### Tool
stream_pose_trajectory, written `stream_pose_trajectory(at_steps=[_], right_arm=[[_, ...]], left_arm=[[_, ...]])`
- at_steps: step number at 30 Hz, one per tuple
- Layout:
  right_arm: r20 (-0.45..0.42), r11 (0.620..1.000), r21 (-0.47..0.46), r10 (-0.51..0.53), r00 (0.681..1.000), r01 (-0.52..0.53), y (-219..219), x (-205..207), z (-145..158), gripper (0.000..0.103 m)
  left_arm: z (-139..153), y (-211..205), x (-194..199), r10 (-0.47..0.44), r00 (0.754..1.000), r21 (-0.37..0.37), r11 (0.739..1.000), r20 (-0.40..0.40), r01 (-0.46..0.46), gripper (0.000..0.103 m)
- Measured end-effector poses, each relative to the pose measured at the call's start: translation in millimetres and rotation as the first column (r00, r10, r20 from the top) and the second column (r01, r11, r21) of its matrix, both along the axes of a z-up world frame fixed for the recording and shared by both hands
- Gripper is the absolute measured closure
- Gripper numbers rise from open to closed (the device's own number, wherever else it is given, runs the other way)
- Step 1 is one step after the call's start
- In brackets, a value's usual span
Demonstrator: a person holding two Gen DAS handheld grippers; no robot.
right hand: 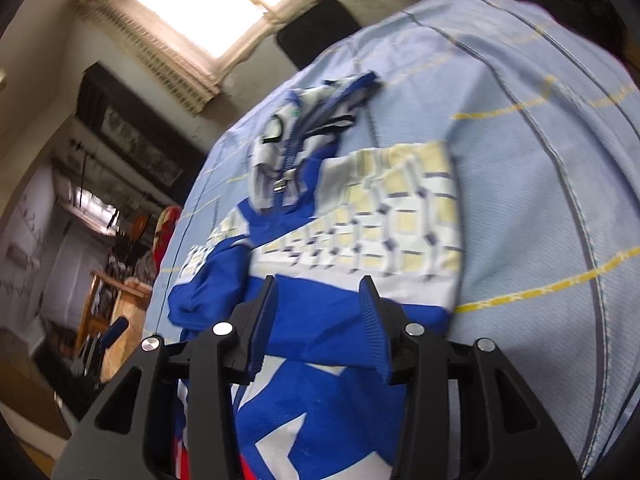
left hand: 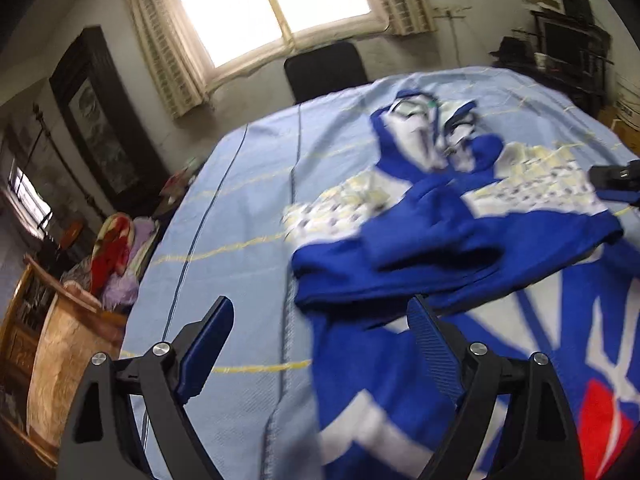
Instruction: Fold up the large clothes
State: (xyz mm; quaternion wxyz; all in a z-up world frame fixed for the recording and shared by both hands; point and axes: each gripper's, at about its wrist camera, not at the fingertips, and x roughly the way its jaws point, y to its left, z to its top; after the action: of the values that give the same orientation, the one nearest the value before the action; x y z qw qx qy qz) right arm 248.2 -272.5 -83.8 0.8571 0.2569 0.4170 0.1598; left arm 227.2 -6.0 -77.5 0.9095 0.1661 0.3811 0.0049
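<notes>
We see no containers here, only a blue, white and pale-yellow zip jacket (left hand: 432, 216) spread on the light-blue sheet (left hand: 240, 200) of the bed, its long axis running near to far with the collar (right hand: 304, 120) at the far end toward the window (left hand: 264, 4). Our left hand-held gripper (left hand: 320, 320) hovers released, jaws wide, over the jacket's near left edge. Our right hand-held gripper (right hand: 320, 300) is likewise released above the blue front panel, holding nothing.

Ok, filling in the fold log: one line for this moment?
stage: mid-fold | jacket: sleeves crossed, on blue sheet | left gripper: open, empty | right gripper: open, over jacket
</notes>
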Motion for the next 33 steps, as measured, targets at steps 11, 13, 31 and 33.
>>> stream_pose_trajectory(at_steps=[11, 13, 31, 33], right_arm=[[0.072, 0.808, -0.507, 0.387, 0.919, -0.300, 171.6, -10.0, 29.0, 0.052], [0.049, 0.753, -0.578, 0.419, 0.907, -0.316, 195.0, -2.9, 23.2, 0.052], [0.101, 0.808, -0.577, 0.212, 0.972, -0.117, 170.9, 35.4, 23.2, 0.086], [0.075, 0.896, -0.440, 0.090, 0.993, -0.048, 121.1, 37.8, 26.2, 0.086]], left_arm=[[-29.8, 30.1, 41.0, 0.038, 0.997, 0.004, 0.999, -0.067, -0.037, 0.014], [-32.6, 40.7, 47.8, 0.072, 0.995, -0.033, 0.997, -0.074, -0.075, 0.014], [-40.0, 62.6, 50.0, -0.008, 0.985, -0.268, 0.963, -0.170, -0.039, 0.080], [-40.5, 62.5, 49.2, -0.008, 0.985, -0.267, 0.963, -0.175, -0.040, 0.080]])
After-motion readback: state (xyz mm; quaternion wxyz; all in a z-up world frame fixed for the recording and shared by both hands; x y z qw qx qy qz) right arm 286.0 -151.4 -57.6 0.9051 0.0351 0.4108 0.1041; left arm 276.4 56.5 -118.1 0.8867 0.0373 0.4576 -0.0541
